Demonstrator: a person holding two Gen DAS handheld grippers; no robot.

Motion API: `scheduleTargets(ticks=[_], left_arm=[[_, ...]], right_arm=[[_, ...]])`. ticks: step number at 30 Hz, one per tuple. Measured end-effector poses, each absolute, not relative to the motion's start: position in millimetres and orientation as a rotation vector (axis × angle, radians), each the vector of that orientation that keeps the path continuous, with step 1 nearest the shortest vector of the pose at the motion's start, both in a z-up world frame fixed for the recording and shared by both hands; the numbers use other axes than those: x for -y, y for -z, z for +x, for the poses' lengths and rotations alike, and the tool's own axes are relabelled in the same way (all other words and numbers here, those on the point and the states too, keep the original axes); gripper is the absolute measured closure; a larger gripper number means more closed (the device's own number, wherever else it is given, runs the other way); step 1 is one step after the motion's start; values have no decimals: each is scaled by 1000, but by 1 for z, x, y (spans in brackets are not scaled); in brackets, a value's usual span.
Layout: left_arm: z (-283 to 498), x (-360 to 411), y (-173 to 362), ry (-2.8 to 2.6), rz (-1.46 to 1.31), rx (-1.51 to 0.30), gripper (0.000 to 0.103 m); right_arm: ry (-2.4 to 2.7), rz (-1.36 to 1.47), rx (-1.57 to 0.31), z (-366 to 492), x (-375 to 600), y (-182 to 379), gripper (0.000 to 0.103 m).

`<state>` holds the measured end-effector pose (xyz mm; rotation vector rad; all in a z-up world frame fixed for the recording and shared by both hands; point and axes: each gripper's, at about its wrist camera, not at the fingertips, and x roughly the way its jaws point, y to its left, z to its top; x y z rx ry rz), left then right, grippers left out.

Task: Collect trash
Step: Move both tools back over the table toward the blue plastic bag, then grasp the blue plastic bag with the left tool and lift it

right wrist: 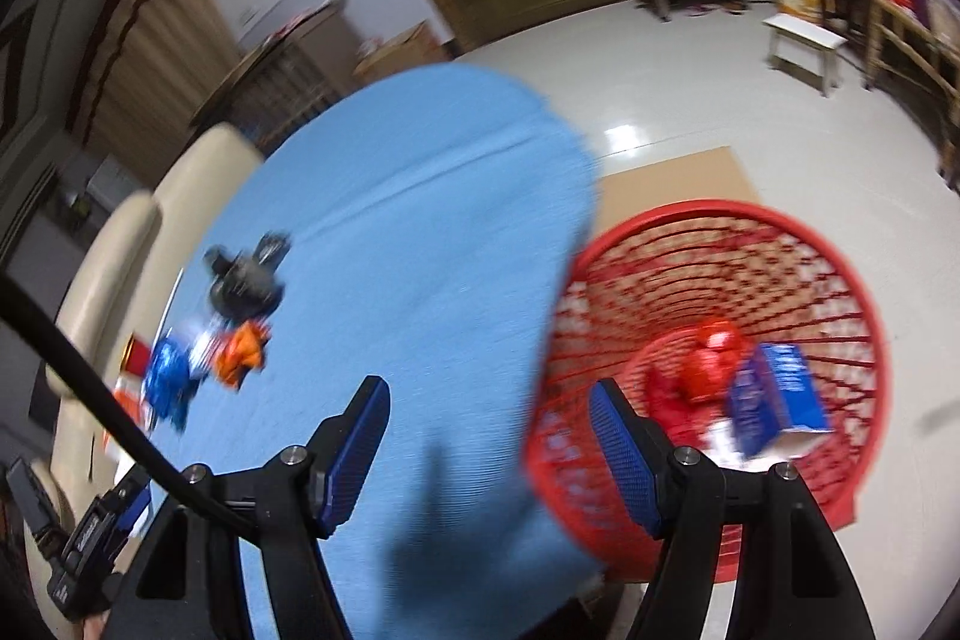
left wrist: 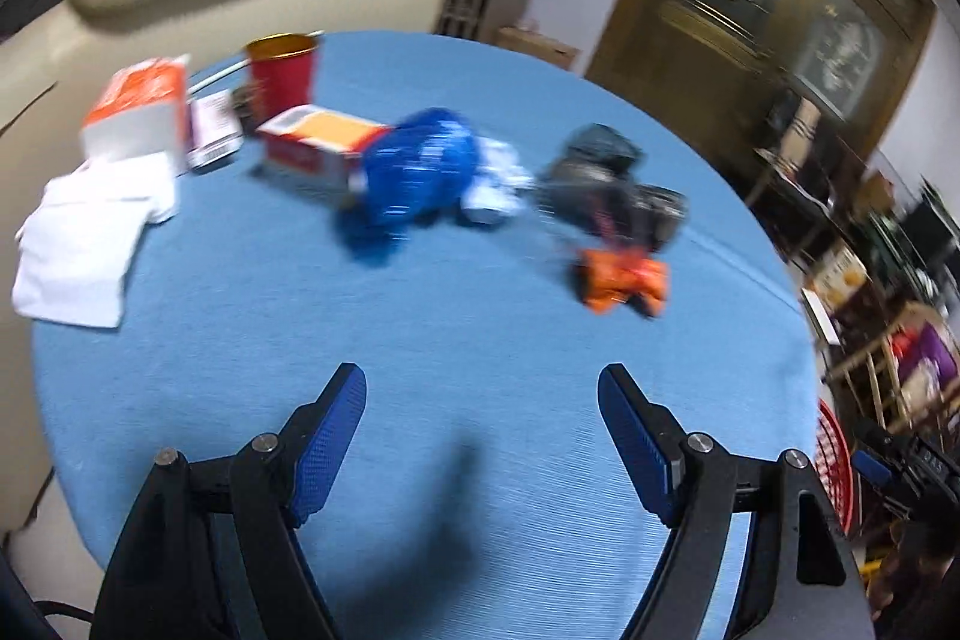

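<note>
Both grippers, left (left wrist: 482, 382) and right (right wrist: 487, 394), tilt downward, jaws apart.

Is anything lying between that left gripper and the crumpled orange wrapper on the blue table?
Nothing visible. Only bare blue tablecloth lies between the open left gripper and the orange wrapper. The dark wrapper sits just beyond it, not in the way.

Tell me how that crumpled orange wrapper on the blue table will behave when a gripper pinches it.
The orange wrapper looks like thin crumpled film, so it will probably squash flat and feel very light. Its glossy surface may slip between the pads. Lying loose on the blue tablecloth, it would likely slide rather than roll if nudged.
</note>
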<state>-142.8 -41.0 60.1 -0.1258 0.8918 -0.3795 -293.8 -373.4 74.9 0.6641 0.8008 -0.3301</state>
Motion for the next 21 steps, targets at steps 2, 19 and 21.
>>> scheduleTargets(ticks=[2, 19, 21], left_arm=[[-131, 27, -56, 344, -143, -900, 23], [-9, 62, -30, 338, -123, -975, 77], [-12, 60, -28, 360, -140, -962, 78]], right_arm=[[294, 640, -821, -278, 357, -75, 31], [272, 581, -914, -240, 325, -63, 31], [278, 580, -915, -238, 327, -63, 31]])
